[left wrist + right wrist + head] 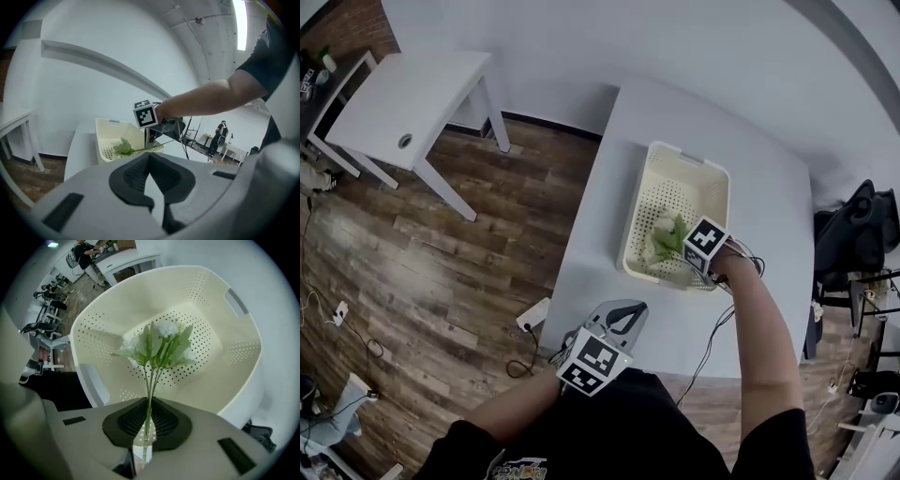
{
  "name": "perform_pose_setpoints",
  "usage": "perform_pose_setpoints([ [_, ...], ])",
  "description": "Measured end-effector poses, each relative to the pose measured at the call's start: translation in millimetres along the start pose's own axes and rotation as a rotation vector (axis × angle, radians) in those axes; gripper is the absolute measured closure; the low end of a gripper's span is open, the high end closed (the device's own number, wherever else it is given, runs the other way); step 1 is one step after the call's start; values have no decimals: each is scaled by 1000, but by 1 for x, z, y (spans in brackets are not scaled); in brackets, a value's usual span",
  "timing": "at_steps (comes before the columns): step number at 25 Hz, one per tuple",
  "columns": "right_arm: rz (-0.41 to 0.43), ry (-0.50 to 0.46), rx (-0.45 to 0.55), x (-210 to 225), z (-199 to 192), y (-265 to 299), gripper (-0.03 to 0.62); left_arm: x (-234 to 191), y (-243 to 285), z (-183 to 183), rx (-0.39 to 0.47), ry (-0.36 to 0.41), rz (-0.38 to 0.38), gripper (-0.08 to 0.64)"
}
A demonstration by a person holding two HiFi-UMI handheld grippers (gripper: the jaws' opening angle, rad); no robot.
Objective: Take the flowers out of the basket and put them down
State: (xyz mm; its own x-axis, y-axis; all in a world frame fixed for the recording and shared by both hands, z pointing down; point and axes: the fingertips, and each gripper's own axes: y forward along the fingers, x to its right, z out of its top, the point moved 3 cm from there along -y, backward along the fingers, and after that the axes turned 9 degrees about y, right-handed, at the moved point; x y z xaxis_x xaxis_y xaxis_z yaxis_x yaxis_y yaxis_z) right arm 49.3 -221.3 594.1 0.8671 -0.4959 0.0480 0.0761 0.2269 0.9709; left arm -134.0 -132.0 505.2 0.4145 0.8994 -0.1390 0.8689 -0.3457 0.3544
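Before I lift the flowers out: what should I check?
1. Right claw shut on the stems of the flowers: ok.
2. Flowers clear of the basket: not ok, the blooms hang over its perforated floor.
3. Blooms free of the floor's holes: cannot tell.
4. Bare table beside the basket for the put-down: ok.
5. Left claw shut, empty, away from the basket: ok.
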Motion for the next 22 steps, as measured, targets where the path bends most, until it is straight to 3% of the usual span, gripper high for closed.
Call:
perform_pose_setpoints([
  [7, -3, 27, 165, 0, 4, -20, 555, 9, -2, 7, 13, 23, -16, 554],
  [11, 15, 57, 310, 2, 6, -34, 555, 16, 0, 11, 20, 35, -21, 554],
  [16, 71, 167, 489, 4, -3, -58, 557, 23, 2, 16, 23, 51, -33, 554],
  [22, 156, 295, 779, 15, -14, -90, 557, 29, 8, 19, 9, 73, -44, 554],
])
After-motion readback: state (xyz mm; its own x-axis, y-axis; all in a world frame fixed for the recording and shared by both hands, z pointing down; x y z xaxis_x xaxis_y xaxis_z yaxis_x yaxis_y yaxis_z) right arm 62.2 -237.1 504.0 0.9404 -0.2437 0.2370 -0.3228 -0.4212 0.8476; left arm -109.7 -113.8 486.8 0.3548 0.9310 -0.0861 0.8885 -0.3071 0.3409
